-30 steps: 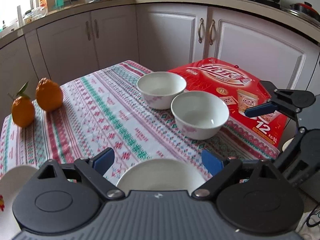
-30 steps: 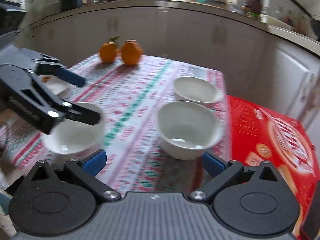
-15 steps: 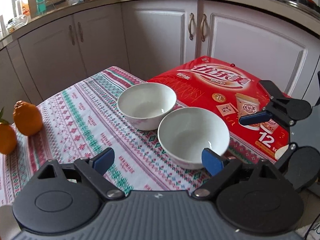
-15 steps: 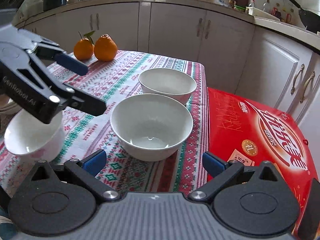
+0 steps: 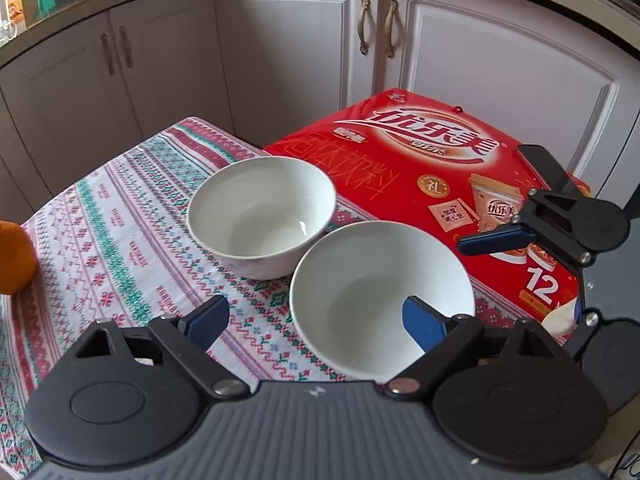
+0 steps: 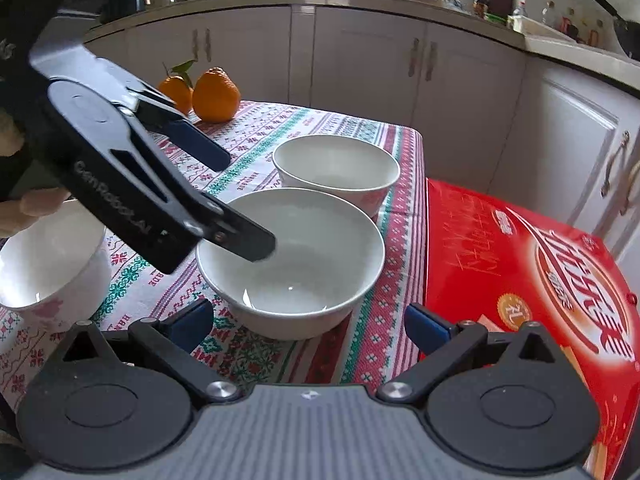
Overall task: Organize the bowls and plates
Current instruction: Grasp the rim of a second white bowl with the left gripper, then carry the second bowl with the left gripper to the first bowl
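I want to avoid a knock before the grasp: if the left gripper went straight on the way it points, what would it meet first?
Most likely the near white bowl. The left gripper is closing with one finger already over the bowl's hollow and the other outside its rim, so the rim lies between them. Depth is hard to judge here.

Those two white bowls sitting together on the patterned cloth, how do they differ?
The near bowl looks wider and sits by the cloth's edge; the far bowl sits further in. The near bowl has a finger of the left gripper over its rim as the fingers close; the far bowl has nothing near it. Both are white, upright and empty.
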Tool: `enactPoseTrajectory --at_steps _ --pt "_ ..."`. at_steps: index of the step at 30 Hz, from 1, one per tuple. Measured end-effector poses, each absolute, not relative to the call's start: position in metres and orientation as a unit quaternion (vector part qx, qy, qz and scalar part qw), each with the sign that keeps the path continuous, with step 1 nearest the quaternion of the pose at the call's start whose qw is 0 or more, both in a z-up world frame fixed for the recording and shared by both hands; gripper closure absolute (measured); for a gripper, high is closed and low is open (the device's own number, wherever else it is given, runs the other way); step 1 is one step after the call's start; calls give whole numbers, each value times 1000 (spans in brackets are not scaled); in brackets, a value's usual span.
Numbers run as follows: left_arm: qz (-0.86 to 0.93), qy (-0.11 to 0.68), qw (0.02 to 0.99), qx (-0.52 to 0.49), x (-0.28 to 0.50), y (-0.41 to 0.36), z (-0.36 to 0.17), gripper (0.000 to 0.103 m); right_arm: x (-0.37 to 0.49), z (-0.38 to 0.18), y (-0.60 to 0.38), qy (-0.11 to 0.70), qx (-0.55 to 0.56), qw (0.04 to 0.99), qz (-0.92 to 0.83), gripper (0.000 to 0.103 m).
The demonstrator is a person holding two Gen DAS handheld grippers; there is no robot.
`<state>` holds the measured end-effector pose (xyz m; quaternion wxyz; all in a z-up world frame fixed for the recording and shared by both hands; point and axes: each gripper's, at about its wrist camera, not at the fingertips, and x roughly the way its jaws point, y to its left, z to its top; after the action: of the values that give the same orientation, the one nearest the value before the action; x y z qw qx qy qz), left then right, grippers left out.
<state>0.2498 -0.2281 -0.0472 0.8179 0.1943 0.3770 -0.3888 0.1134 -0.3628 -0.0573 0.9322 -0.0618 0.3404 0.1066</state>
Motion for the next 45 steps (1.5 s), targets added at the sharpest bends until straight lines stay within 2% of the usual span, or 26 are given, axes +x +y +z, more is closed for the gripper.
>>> enactPoseTrajectory --at_steps 8,15,32,45 --pt "-406 391 804 188 258 -236 -51 38 115 -59 -359 336 -71 931 125 15" --pt "-423 405 790 182 263 -240 -54 44 115 -59 -362 334 -64 931 133 18" --pt "-438 414 771 205 265 -245 -52 47 114 -55 -362 334 -63 930 138 19" --pt "-433 393 786 203 242 -227 -27 47 98 -28 -347 322 -78 932 148 19"
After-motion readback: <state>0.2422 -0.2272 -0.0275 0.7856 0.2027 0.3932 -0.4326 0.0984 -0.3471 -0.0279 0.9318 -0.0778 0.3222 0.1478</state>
